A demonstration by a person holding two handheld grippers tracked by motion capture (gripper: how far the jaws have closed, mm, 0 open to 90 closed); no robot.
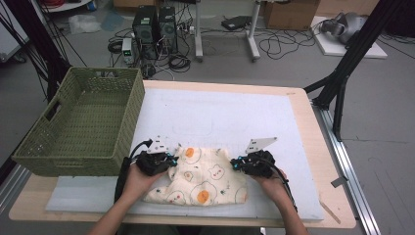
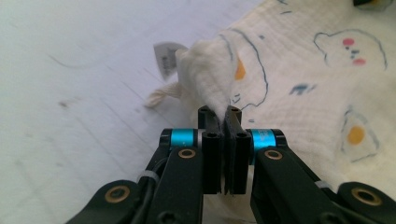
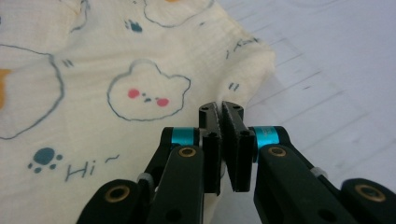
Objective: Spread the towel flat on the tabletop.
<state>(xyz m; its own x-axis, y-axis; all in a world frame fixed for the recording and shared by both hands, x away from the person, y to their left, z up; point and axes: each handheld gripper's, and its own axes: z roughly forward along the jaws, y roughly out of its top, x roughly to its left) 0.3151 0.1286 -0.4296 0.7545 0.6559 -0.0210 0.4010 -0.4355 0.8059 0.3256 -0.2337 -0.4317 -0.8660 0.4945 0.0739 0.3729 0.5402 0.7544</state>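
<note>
The cloth [image 1: 200, 180], a cream muslin piece printed with bears, paw marks and orange-centred egg shapes, lies on the near half of the white mat [image 1: 220, 117] that covers the worktop [image 1: 313, 147], between our two hands. We judge that we are in the middle of folding or straightening it: it already sits as a compact, roughly rectangular bundle, layered rather than spread flat, and both far corners are now in hand. The left tool [image 2: 223, 122] has its jaws pressed together on a bunched corner of the fabric, which rises from between them as a small peak; a cord end and a small sewn-in tag [image 2: 166, 57] lie just beside that corner. The right tool [image 3: 223, 119] is likewise clamped on the opposite edge of the cloth, with the fold pinched between its closed jaws. What seems left is to carry these two corners over or pull them taut, lay the cloth flat, and perhaps move it to the green woven basket [image 1: 85, 122] that stands at the left side of the worktop, which looks empty so far. As for writing, we read "Hi~" [image 3: 91, 169] printed in blue beside a paw mark in the right gripper view; the tag carries print too small for us to read.
</note>
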